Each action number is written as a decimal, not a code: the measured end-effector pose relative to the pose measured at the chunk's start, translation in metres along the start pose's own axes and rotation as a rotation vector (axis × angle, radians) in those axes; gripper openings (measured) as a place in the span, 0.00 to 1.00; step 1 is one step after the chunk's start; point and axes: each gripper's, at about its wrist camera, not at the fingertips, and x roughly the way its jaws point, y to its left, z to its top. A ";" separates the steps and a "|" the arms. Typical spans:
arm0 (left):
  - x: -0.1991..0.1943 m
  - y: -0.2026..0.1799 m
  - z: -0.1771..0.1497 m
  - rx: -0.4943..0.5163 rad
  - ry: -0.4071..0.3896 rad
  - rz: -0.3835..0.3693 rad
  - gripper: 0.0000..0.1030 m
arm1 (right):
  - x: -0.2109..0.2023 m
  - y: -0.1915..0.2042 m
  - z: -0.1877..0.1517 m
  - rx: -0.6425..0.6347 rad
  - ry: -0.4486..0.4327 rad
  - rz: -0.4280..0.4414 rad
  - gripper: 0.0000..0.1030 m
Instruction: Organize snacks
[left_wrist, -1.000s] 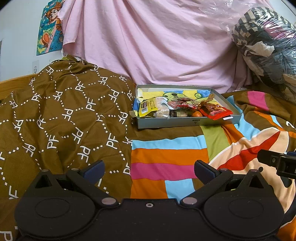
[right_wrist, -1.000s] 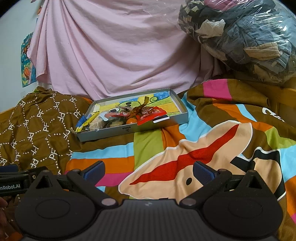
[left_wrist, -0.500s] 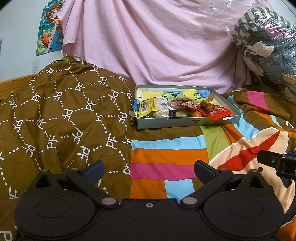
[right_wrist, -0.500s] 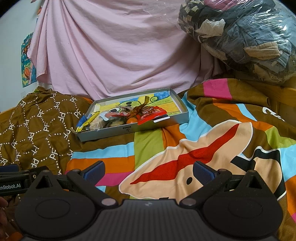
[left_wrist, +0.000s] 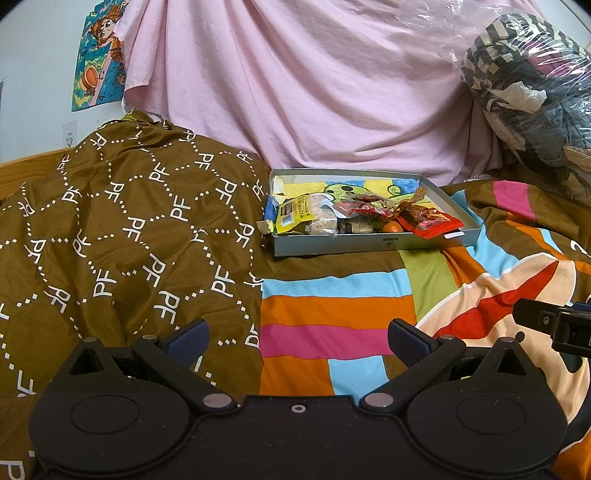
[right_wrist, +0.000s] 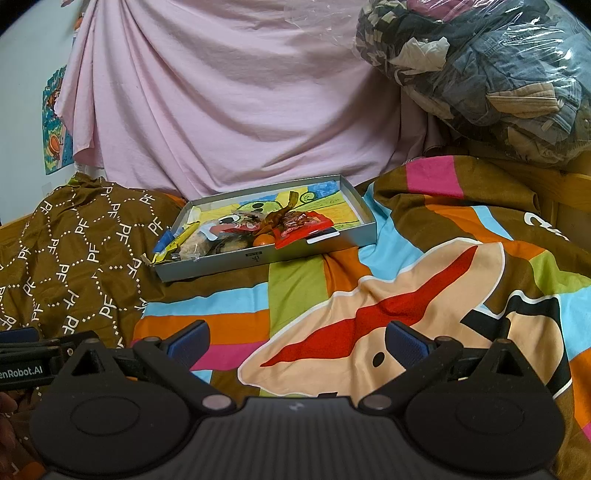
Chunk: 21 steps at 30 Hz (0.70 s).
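Note:
A shallow grey box (left_wrist: 354, 245) (right_wrist: 229, 264) lies on the bed, well ahead of both grippers. It holds several snack packets: a yellow-edged packet (left_wrist: 295, 216) (right_wrist: 177, 245) at its left, a red packet (left_wrist: 430, 221) (right_wrist: 301, 229) at its right, and a small orange fruit (left_wrist: 391, 228) (right_wrist: 264, 240) between them. My left gripper (left_wrist: 297, 338) is open and empty, low over the bedspread. My right gripper (right_wrist: 297, 338) is open and empty too. Each gripper shows at the edge of the other's view.
A brown patterned blanket (left_wrist: 122, 236) covers the left of the bed and a bright striped cover (right_wrist: 424, 295) the right. A pink sheet (left_wrist: 314, 85) hangs behind the box. A plastic bag of clothes (right_wrist: 480, 74) is piled at the back right.

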 end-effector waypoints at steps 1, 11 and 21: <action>0.000 0.000 0.000 0.000 0.000 0.000 0.99 | 0.000 0.000 0.000 0.000 0.000 0.000 1.00; 0.000 0.000 0.000 0.000 0.000 0.000 0.99 | 0.000 0.002 -0.002 0.000 0.002 0.002 1.00; 0.000 0.000 0.000 0.000 -0.001 0.000 0.99 | -0.001 0.001 -0.002 0.001 0.003 0.003 1.00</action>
